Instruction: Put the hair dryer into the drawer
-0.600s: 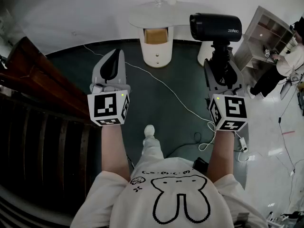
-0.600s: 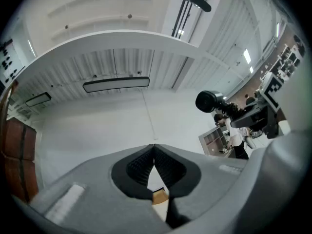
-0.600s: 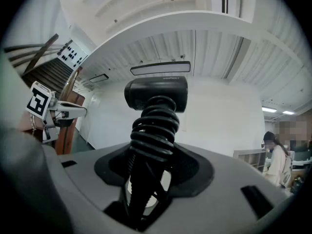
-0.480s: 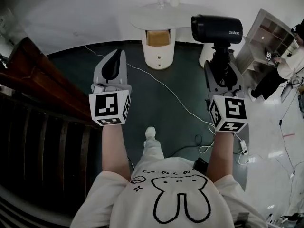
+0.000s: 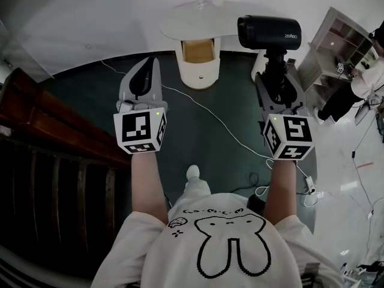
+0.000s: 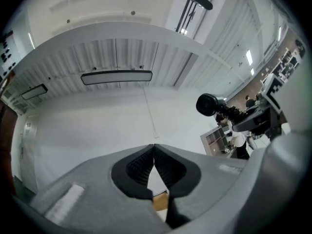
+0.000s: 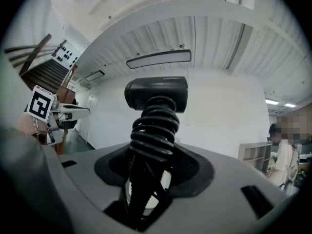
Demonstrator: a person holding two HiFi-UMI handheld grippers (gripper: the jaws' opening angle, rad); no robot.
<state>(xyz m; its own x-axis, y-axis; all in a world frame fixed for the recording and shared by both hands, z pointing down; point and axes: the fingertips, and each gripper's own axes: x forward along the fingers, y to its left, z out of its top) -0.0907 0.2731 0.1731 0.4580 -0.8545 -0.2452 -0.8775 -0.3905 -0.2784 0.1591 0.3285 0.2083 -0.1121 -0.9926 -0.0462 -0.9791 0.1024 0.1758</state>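
Note:
A black hair dryer (image 5: 268,32) stands upright in my right gripper (image 5: 276,77), which is shut on its handle, where a black cord is coiled (image 7: 155,126). Its barrel (image 7: 156,92) lies crosswise above the jaws. My left gripper (image 5: 146,71) is shut with nothing in it, and its fingertips meet (image 6: 154,147). Ahead of both stands a round white cabinet (image 5: 195,23). Its wood-lined drawer (image 5: 198,48) is pulled open. Both grippers hang in the air short of it, the left one to the drawer's left, the right one to its right.
A dark wooden staircase (image 5: 54,131) runs along the left. A white cable (image 5: 222,122) crosses the dark green carpet to a power strip (image 5: 309,185). A small vase (image 5: 200,2) sits on the cabinet top. At the right are a white shelf unit (image 5: 336,41) and a person (image 5: 366,77).
Both grippers have edged slightly up the picture toward the cabinet, the hair dryer still held. The staircase has slid lower and further left in view.

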